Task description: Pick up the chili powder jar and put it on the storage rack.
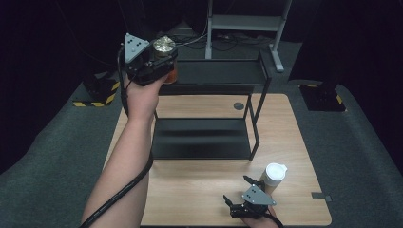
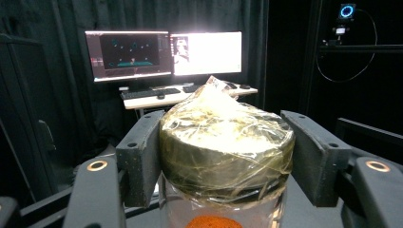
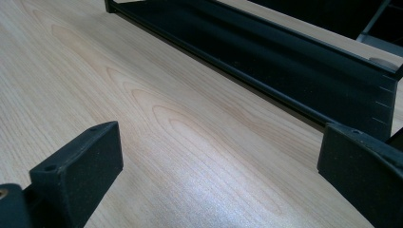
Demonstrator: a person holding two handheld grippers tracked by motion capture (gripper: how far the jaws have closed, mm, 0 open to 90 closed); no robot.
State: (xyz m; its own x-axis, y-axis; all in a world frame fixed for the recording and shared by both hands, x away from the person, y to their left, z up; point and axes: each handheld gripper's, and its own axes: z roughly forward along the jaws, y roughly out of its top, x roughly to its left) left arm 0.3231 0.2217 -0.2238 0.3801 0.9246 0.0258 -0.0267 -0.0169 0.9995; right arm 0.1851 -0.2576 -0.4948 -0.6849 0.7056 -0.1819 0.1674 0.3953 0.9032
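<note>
- The left gripper (image 1: 151,64) is raised high at the far left corner of the black two-tier shelf rack (image 1: 256,102), held up by the person's left hand (image 1: 142,92) with the forearm stretching in from the bottom of the high view.
- Its fingers (image 2: 140,156) are clamped on a jar (image 2: 225,142) — one pad on either side of the lid, both pressed against it.
- The jar's lid is wrapped in crinkled clear film that bunches to a peak on top; below the lid the glass body shows something orange inside.
- In the high view the jar (image 1: 165,50) sits at the level of the rack's upper shelf, just at its left end; whether its base touches the shelf I cannot tell.
- The right gripper (image 1: 247,202) rests low near the front edge of the wooden desk (image 1: 199,190), with the person's right hand behind it at the bottom edge.
- Its fingers (image 3: 78,173) stand apart with nothing between them — bare wood grain shows in the gap, and the rack's lower shelf edge runs across beyond.
- A white lidded cup (image 1: 274,176) stands upright on the desk just beside the right gripper, on its far right side.
- Behind the jar, in the left gripper view, two lit monitors (image 2: 164,52) stand on a far table against dark curtains.
</note>
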